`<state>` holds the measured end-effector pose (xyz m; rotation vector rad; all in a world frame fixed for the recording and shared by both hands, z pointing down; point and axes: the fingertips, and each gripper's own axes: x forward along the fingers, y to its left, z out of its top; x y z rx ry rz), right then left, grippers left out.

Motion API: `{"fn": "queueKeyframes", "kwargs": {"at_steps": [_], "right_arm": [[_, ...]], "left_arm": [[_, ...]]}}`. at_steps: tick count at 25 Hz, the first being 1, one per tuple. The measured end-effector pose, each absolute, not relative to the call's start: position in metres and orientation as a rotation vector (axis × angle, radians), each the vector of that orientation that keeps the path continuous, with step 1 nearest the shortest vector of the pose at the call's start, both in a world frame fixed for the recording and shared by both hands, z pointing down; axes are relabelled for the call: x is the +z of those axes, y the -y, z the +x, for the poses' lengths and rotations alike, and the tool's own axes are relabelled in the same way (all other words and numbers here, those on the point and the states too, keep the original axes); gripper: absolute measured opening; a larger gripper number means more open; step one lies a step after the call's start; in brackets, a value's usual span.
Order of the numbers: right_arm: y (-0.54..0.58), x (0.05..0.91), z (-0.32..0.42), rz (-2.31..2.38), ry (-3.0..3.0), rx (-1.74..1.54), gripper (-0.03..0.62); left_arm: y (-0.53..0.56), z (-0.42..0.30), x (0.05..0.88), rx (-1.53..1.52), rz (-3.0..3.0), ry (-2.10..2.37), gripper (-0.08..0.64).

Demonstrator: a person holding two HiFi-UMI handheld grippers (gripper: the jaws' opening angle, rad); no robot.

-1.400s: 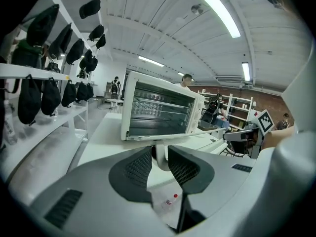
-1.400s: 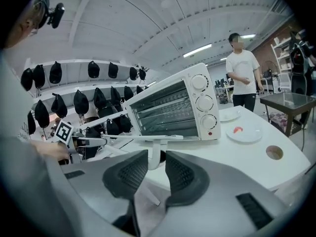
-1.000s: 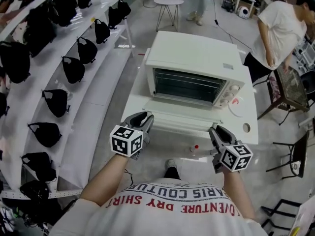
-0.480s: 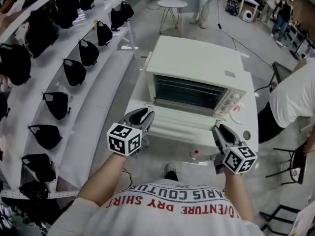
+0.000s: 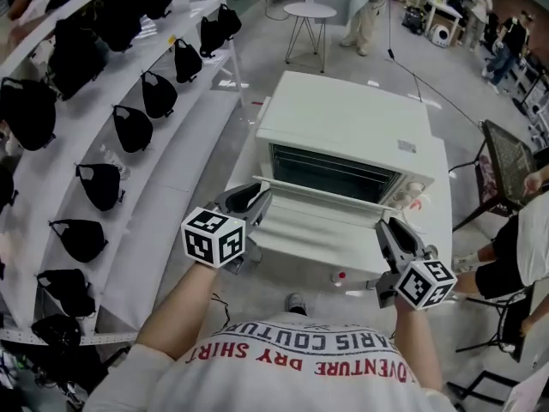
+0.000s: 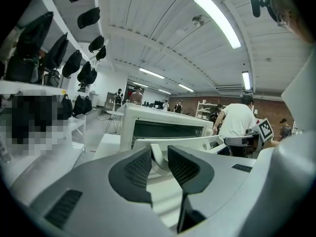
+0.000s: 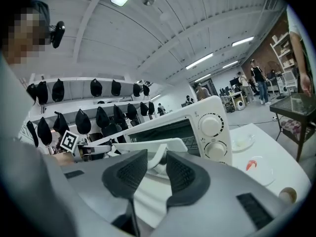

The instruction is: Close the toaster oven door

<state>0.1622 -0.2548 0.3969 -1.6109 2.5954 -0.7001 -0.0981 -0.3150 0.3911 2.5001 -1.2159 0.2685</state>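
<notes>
**A:** Head view first. Where's the toaster oven [image 5: 343, 123]?

**B:** Straight ahead of both grippers, on the white table [image 5: 439, 187]. Its door [image 5: 317, 230] is partway open and tilted, and lies between the two grippers. The left gripper [image 5: 253, 197] is at the left end of the handle [image 5: 326, 194]. The right gripper [image 5: 393, 230] is at the right end.

**A:** Anything off to the side?

**B:** Shelves of black bags [image 5: 99, 183], out beyond the left gripper.

**A:** And the left gripper view?

**B:** The left gripper [image 6: 159, 154] is clamped on the handle [image 6: 173, 142]. A white post of the handle sits between the dark pads, which press on it from both sides. The oven's dark opening [image 6: 168, 129] is just beyond the jaw tips.

**A:** Right gripper view?

**B:** Much the same. The right gripper [image 7: 157, 162] grips the handle [image 7: 148, 144], with a post caught between its pads. The oven's two knobs [image 7: 211, 126] stand just past the jaws, to their right. The table [image 7: 276, 157] runs further right still.
</notes>
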Motion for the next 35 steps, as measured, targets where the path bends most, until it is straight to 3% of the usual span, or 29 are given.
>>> {"fn": "queueKeyframes", "kwargs": {"at_steps": [35], "right_arm": [[0.331,0.366,0.177,-1.571,-2.615,-0.668,0.121]], "left_arm": [[0.391,-0.083,0.363,0.237,2.478,1.23,0.118]]}}
